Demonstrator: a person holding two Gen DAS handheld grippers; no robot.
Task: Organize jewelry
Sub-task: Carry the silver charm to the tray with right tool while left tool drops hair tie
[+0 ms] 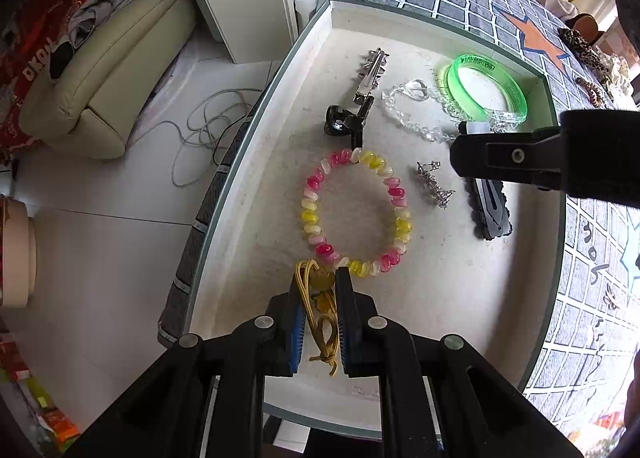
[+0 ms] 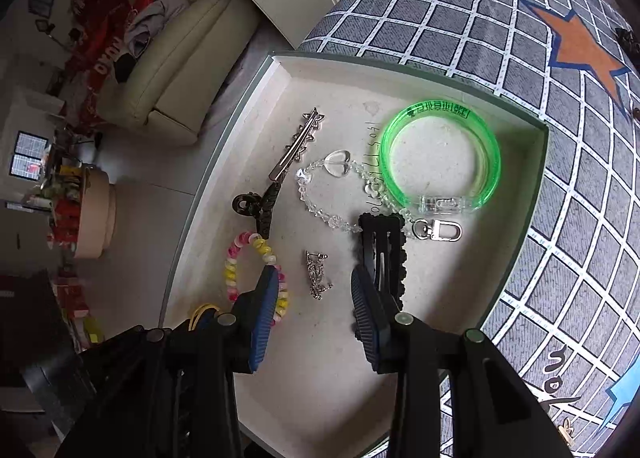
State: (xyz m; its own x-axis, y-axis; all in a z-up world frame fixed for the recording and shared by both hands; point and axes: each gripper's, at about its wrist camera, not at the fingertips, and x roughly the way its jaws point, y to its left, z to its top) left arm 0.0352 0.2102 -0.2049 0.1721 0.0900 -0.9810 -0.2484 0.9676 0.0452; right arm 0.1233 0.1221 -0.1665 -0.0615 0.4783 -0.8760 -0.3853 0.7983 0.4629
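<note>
Fingers of my left gripper clenched a yellow cord tassel, while my right gripper stood released with nothing between its pads.

Both hung over the shallow white tray on the checked grey cloth. My tassel's cord ran up between the blue-ribbed pads, just beside the pink, yellow and white bead bracelet lying flat. My right pads straddled a small silver chain piece, well above it; the right pad overlapped the black scalloped hair clip. Further off lay a clear crystal chain with a heart bead, the green bangle, a black claw clip and a silver spiked barrette.
</note>
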